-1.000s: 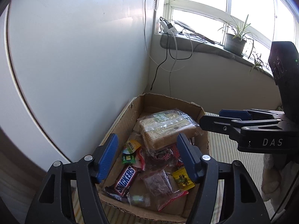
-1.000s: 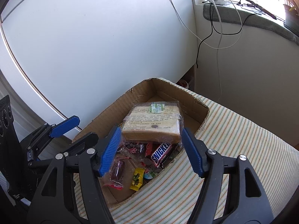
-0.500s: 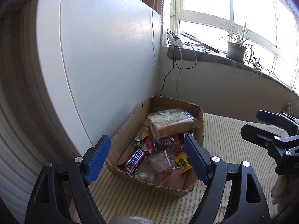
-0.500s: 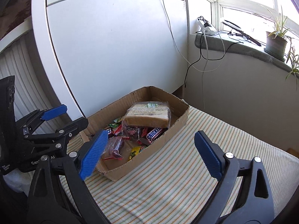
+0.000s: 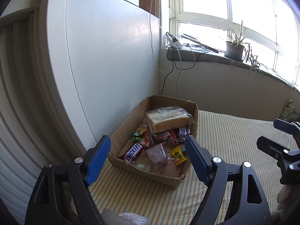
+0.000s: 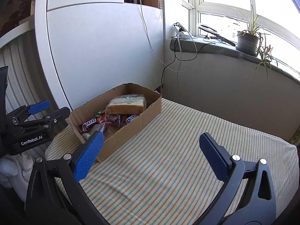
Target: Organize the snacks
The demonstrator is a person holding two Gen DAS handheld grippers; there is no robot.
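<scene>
Although both grippers stand empty, the left gripper (image 5: 147,157) wide and the right gripper (image 6: 150,156) having just opened fully, the snacks lie in the cardboard box (image 6: 131,129) on the striped table (image 6: 178,150). At twelve o'clock inside, the wrapped bread (image 5: 168,120) looks soft, light and crushable; I would grip its short sides gently.

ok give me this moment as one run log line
left tongs: open, empty | right tongs: open, empty, jaws just widened | cardboard box: on striped cloth, holds bread pack, snickers bar
</scene>
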